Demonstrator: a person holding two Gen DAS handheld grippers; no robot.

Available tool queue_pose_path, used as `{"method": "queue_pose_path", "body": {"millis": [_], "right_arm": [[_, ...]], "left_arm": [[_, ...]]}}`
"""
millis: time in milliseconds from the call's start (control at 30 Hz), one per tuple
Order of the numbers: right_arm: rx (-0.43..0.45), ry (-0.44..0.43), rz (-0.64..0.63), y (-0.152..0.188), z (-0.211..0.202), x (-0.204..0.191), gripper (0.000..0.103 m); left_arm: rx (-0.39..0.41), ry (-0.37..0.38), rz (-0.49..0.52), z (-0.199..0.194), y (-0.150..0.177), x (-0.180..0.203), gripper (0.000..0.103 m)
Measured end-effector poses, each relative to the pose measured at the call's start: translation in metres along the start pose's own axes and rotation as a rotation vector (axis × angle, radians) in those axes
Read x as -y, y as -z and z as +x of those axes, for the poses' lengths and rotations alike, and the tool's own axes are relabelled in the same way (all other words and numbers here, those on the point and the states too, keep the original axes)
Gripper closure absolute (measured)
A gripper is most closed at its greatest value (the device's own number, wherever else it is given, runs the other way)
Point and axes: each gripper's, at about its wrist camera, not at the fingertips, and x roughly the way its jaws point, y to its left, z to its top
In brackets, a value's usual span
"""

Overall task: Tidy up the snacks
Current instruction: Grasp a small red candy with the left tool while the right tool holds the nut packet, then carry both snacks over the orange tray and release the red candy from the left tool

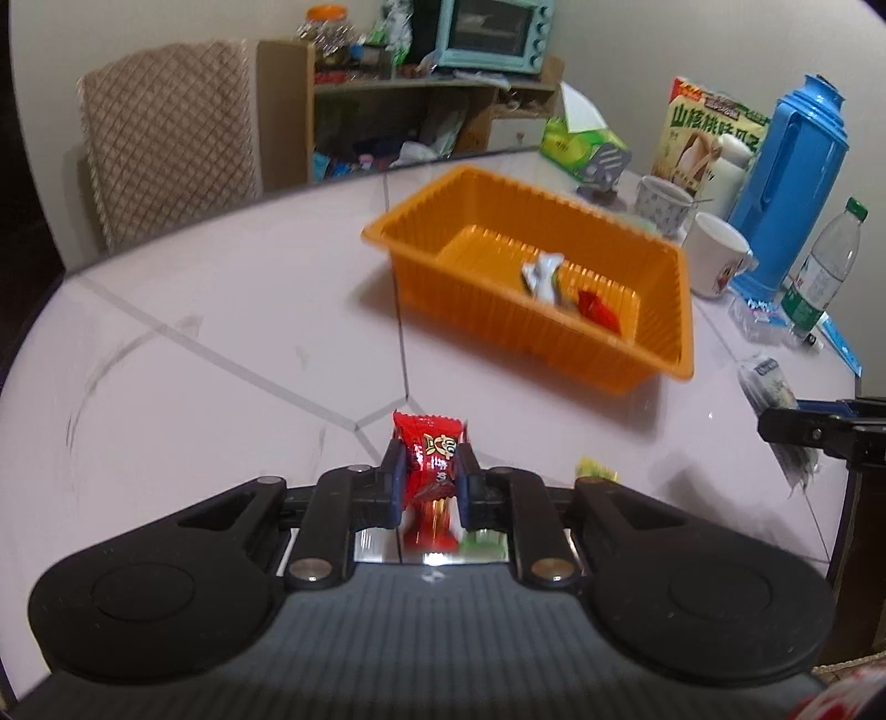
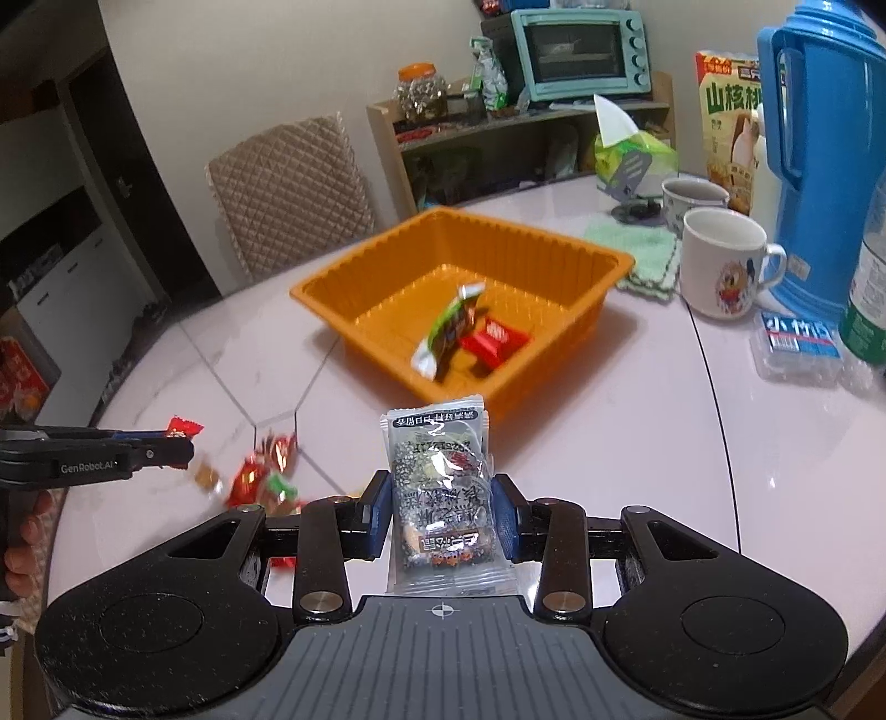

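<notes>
My left gripper is shut on a red wrapped candy, held above the table; in the right wrist view that gripper shows at the left edge with the candy's red tip. My right gripper is shut on a grey printed snack packet; its tip shows at the right edge of the left wrist view with the packet. The orange tray holds a green-white packet and a red packet. Several loose candies lie on the table.
Two mugs, a blue thermos, a plastic bottle, a tissue pack, a snack box and a green cloth crowd the table's far right. A quilted chair and a shelf with a toaster oven stand behind.
</notes>
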Motion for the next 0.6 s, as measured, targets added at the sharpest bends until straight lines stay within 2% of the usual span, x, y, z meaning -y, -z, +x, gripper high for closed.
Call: {"method": "queue_pose_path", "body": {"millis": [200, 367, 600], "right_arm": [[0.039, -0.011, 0.017, -0.029, 0.014, 0.003, 0.065], [0.066, -0.006, 0.02, -0.051, 0.03, 0.006, 0.065], [0.108, 0.007, 0.034, -0.077, 0.048, 0.015, 0.065]], "left_arm": [[0.046, 0.021, 0.052, 0.017, -0.038, 0.012, 0.087], [0.078, 0.052, 0.055, 0.038, -0.073, 0.019, 0.087], [0.094, 0.076, 0.098, 0.069, -0.109, 0.032, 0.087]]}}
